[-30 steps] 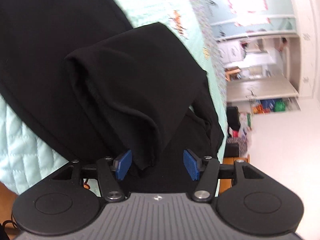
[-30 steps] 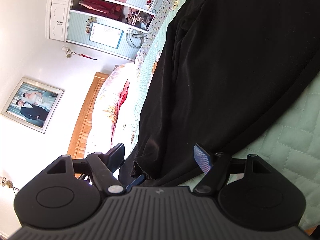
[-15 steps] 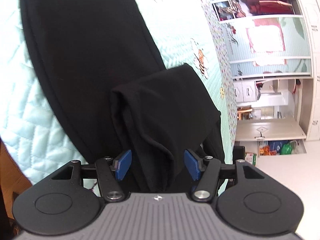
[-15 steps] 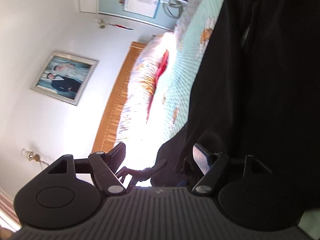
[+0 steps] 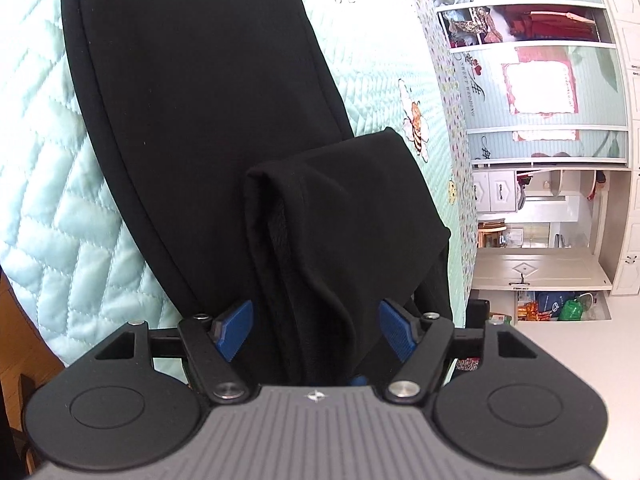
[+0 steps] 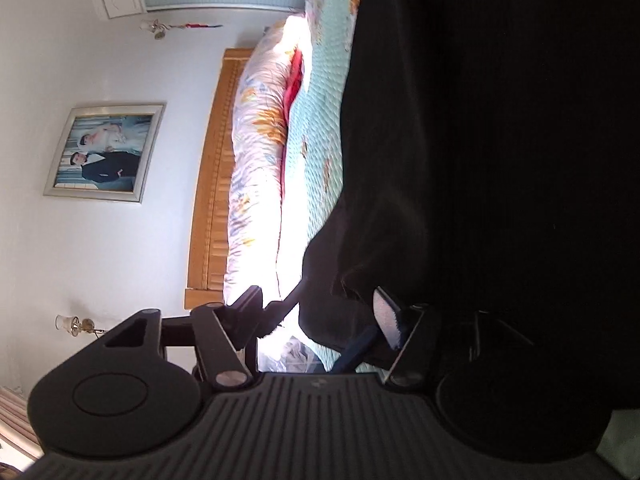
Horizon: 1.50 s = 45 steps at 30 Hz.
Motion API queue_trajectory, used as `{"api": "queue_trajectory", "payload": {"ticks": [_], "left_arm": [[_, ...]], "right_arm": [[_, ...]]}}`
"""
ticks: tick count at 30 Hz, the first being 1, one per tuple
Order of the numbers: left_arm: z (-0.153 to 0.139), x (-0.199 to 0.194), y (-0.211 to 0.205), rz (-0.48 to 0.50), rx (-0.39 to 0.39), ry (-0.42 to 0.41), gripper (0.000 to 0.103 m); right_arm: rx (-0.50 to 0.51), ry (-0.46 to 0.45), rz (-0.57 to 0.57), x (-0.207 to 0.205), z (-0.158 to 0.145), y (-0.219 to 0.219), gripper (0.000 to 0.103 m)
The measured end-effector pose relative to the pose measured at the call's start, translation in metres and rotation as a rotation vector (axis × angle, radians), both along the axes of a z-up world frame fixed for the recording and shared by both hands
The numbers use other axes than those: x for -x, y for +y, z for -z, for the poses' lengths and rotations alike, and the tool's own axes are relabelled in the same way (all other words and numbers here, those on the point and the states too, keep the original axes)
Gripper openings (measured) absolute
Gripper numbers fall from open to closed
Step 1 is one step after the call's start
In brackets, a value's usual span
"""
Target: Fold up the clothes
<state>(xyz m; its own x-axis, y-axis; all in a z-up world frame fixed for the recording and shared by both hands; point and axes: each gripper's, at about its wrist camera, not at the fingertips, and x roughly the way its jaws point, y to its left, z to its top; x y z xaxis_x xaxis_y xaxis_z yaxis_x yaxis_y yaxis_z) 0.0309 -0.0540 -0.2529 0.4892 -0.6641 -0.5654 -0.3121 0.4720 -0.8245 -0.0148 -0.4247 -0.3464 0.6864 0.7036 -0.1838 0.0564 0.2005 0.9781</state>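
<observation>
i'm hovering the left gripper (image 5: 316, 330) and right gripper (image 6: 320, 312), both spread, around the black trousers (image 5: 344, 216); unpinched, the fold risks slumping open.

Black trousers (image 5: 208, 92) lie flat on the quilt, one end (image 5: 344, 216) folded back over itself

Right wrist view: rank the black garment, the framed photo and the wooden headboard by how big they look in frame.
1. black garment, though nearness to the camera inflates it
2. wooden headboard
3. framed photo
</observation>
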Motion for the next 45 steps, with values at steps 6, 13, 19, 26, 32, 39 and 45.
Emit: {"api": "queue_trajectory", "payload": {"ticks": [6,13,19,26,32,39,45], "left_arm": [[-0.002,-0.001,0.012,-0.059,0.007,0.007,0.072],[-0.002,0.002,0.022,-0.08,0.004,0.012,0.072],[0.0,-0.001,0.027,-0.094,0.003,0.007,0.072],[-0.015,-0.009,0.048,-0.184,-0.095,-0.093,0.073],[-0.009,-0.021,0.05,-0.13,-0.165,-0.112,0.073],[-0.013,-0.027,0.033,0.029,-0.271,-0.188,0.074],[0.004,-0.026,0.023,0.039,-0.129,-0.154,0.075]], "right_arm": [[0.067,-0.003,0.078,-0.033,-0.01,0.005,0.065],[0.0,0.098,-0.081,-0.06,0.023,0.046,0.038],[0.091,0.112,-0.136,-0.037,0.008,0.046,0.031],[0.228,0.079,-0.147,-0.022,0.003,0.039,0.036],[0.414,0.079,-0.196,-0.014,0.002,0.043,0.0],[0.559,0.02,-0.235,-0.013,-0.016,0.059,0.0],[0.344,0.027,-0.112,0.008,0.0,0.037,0.003]]}}
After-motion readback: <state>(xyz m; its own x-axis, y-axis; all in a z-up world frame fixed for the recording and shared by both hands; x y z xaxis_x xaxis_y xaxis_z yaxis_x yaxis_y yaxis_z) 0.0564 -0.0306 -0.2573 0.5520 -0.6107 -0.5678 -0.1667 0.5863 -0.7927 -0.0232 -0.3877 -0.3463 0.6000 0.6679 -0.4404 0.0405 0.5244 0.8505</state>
